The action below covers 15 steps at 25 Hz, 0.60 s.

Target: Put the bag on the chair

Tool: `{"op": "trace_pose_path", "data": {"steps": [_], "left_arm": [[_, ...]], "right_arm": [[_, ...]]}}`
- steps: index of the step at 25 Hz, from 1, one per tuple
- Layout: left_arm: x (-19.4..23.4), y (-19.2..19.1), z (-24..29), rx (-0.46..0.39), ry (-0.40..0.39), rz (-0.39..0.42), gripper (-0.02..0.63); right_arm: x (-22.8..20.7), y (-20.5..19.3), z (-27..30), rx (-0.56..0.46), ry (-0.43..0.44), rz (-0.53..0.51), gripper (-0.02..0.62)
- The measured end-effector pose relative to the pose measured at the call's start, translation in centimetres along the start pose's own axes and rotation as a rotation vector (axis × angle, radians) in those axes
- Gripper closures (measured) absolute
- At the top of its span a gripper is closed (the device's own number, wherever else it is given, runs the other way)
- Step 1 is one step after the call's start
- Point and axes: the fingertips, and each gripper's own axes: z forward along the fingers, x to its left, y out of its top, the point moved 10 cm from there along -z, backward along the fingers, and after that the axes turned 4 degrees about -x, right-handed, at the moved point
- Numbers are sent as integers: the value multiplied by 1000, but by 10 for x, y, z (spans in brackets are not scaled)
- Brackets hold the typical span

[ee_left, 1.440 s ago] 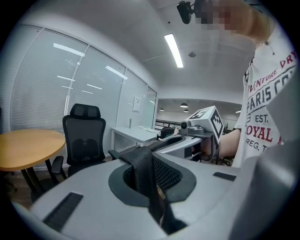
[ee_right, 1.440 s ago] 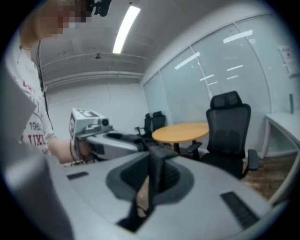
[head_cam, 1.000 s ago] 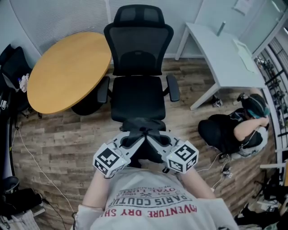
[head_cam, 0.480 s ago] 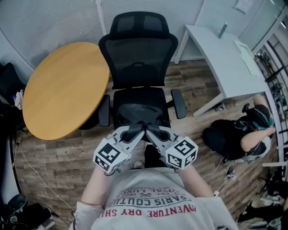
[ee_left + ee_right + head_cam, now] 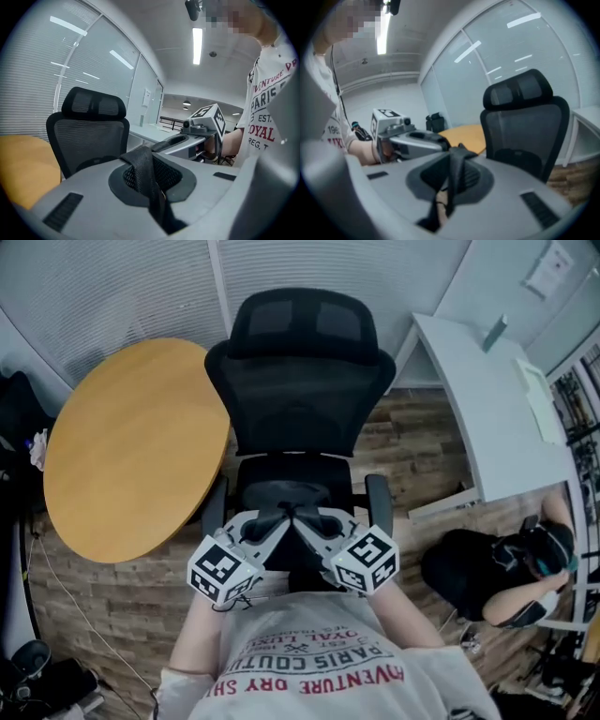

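Bag [image 5: 286, 493] is not on the chair [image 5: 300, 390] yet, as far as I can judge. It hangs in front of me from both tongs, right at the front edge of the seat [image 5: 292, 465], and from above I cannot tell whether its bottom touches the cushion. The chair faces me, the seat behind the load is bare, and a round table [image 5: 131, 442] stands just beside it on my left. So the pick-up and the carry look done. What I reckon is left is easing the load fully over the seat, lowering it until it rests, and letting go. Left tongs [image 5: 278, 519] are clamped on a black woven strap [image 5: 144, 171], and right tongs [image 5: 307, 519] pinch a strap [image 5: 456, 173] the same way, with nothing else between either pair
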Motion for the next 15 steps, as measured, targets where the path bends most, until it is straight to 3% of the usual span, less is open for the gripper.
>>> {"op": "trace_pose_path", "data": {"steps": [6,9,15], "left_arm": [[37,-2,36,43,35,-52,566],[52,-5,53,60,50,-74,565],[91,0,85,64,69,-92,565]], "right_arm": [[-51,4,23,61,58,52,549],[-76,5,32,68,58,133,549],[-121,13,53,74,58,154,549]]}}
